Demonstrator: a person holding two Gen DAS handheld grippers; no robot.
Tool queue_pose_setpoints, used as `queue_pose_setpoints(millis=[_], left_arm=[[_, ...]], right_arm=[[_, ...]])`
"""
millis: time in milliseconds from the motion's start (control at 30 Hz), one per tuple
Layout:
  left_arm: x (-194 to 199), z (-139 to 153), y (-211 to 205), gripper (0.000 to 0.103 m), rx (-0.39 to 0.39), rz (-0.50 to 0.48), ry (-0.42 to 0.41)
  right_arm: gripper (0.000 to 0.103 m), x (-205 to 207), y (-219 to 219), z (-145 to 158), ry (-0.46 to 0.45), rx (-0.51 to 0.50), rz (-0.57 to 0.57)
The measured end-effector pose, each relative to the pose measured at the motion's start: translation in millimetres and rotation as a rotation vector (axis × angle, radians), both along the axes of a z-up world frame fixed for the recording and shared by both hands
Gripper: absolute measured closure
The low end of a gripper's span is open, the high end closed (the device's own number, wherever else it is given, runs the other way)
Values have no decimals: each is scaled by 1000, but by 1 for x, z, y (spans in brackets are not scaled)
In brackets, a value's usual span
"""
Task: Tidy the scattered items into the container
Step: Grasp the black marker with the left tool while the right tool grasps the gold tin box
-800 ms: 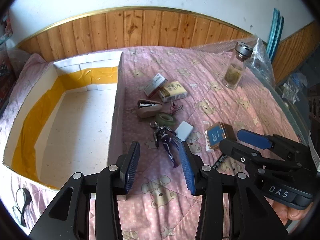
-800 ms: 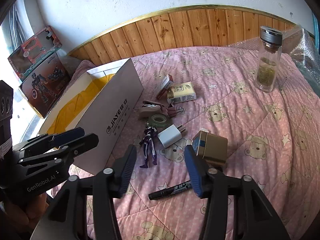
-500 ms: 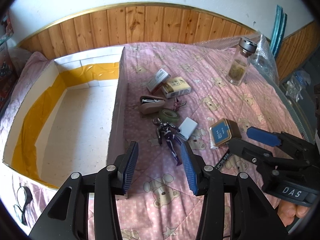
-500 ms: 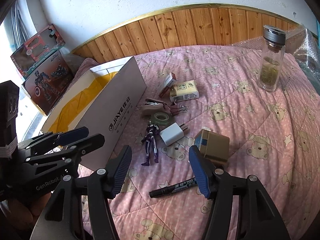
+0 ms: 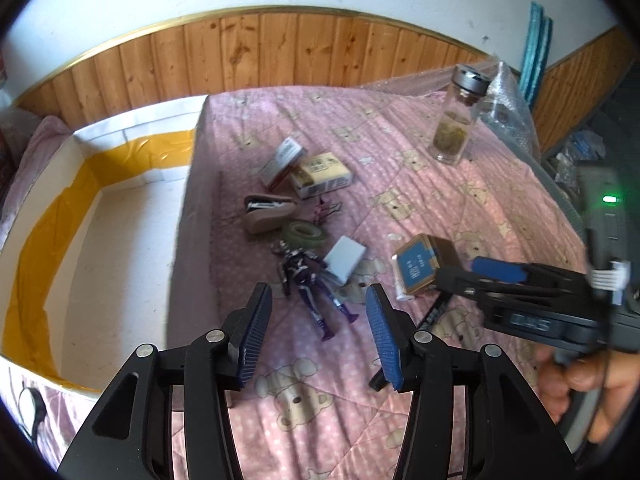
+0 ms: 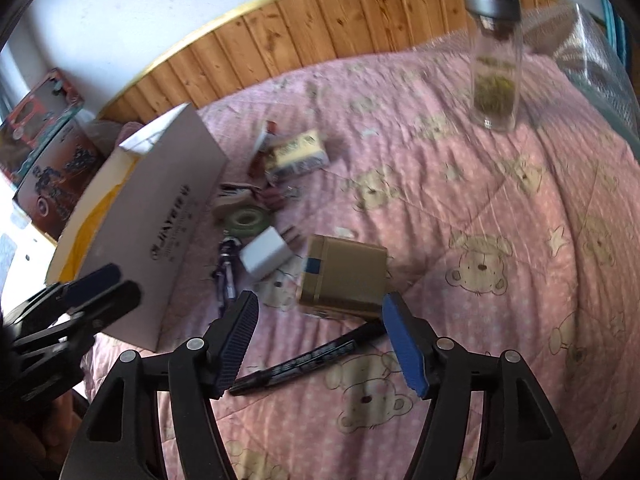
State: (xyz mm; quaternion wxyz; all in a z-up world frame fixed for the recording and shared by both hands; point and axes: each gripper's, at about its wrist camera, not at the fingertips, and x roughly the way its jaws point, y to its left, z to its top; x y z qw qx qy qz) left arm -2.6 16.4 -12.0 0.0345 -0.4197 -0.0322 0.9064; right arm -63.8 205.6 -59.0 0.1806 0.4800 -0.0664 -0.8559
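On the pink quilt lie scattered items beside an open white cardboard box (image 5: 120, 248) with yellow tape inside. My left gripper (image 5: 318, 320) is open above a purple toy figure (image 5: 310, 286), which lies just ahead of its fingertips. A white charger (image 5: 345, 259), a green tape roll (image 5: 304, 234), a stapler (image 5: 270, 210) and two small packets (image 5: 320, 174) lie beyond. My right gripper (image 6: 318, 338) is open, low over a black marker (image 6: 304, 360), with a gold tin (image 6: 344, 276) just ahead. Neither holds anything.
A glass bottle (image 6: 494, 60) with a grey lid stands upright at the back right, next to bubble wrap (image 6: 592, 40). Wooden wall panelling runs behind the bed. Toy boxes (image 6: 44, 136) stand at the far left. A hand (image 5: 592, 392) holds the right gripper.
Both grippers have moved forward and lower toward the items. The right one has come close over the marker and tin, and its jaws stand a little wider.
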Motion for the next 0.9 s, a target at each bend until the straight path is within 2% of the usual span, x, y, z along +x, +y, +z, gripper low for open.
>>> queue_pose_setpoints(millis=[100, 200, 300, 367, 400, 433, 467, 733, 800, 833, 867, 900], left_arm=[[7, 9, 11, 51, -7, -36, 51], [15, 14, 30, 51, -3, -122, 85], [12, -4, 47, 51, 44, -225, 14], [7, -22, 53, 51, 64, -258, -48], [4, -31, 55, 51, 71, -271, -75], [0, -40, 58, 51, 75, -282, -98], [-3, -48, 60, 51, 77, -293, -119], [-17, -90, 80, 52, 23, -324, -179], [-19, -90, 84, 54, 9, -324, -158], [-21, -89, 85, 61, 4, -324, -152], [-23, -88, 86, 75, 6, -324, -153], [-24, -88, 87, 78, 0, -319, -153]], right_arm=[[32, -9, -1, -11, -14, 23, -6], [31, -18, 0, -23, -33, 27, -18], [31, -27, 3, -33, -65, -5, -28], [35, -33, 3, -40, -90, -35, -26], [39, -37, 4, -43, -104, -53, -27], [48, -38, 3, -45, -114, -64, -26], [51, -41, 4, -47, -121, -75, -26], [52, -42, 26, -32, -90, -86, -109], [52, -42, 28, -32, -102, -95, -113], [52, -42, 28, -32, -104, -97, -110], [52, -42, 28, -32, -105, -98, -108], [52, -41, 28, -31, -105, -100, -105]])
